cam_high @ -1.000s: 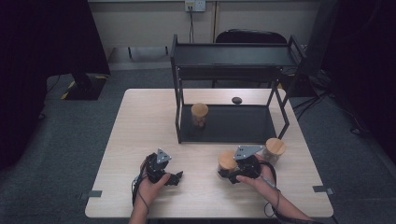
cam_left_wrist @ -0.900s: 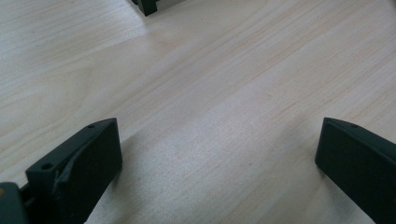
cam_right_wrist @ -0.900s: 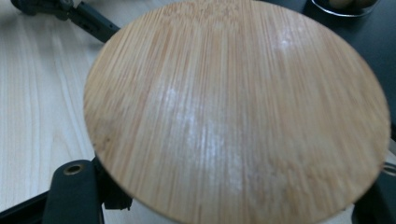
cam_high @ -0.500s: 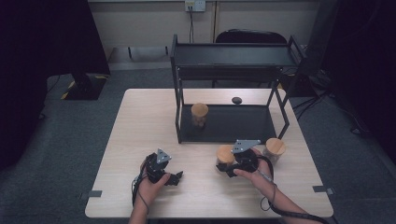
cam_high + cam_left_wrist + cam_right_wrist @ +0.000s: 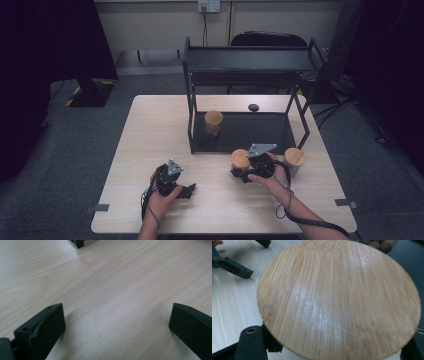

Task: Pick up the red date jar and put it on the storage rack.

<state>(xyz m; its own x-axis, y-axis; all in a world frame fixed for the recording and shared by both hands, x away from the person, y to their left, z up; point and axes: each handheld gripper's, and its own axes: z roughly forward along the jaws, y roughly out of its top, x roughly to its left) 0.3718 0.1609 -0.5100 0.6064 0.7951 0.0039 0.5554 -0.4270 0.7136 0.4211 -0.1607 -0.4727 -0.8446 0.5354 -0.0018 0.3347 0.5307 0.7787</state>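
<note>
The right tool (image 5: 241,172) is clamped on a jar with a round bamboo lid (image 5: 339,300), its black jaws pressing the jar's sides just below the lid; the lid is flat, pale brown and finely grained with a dull sheen. This jar (image 5: 240,160) sits at the near edge of the black metal rack (image 5: 245,60), close to the rack's dark lower tray. The left tool (image 5: 116,322) rests low over the pale wood-grain surface (image 5: 150,130) at the near left, its blocky matte jaws spread wide with nothing between them. A second lidded jar (image 5: 294,159) stands just right of the right tool, and a third (image 5: 213,123) stands on the rack's lower tray at the far left, with small brown balls inside. A small dark round thing (image 5: 253,107) lies on the surface behind the rack, whose upright posts frame the tray.
</note>
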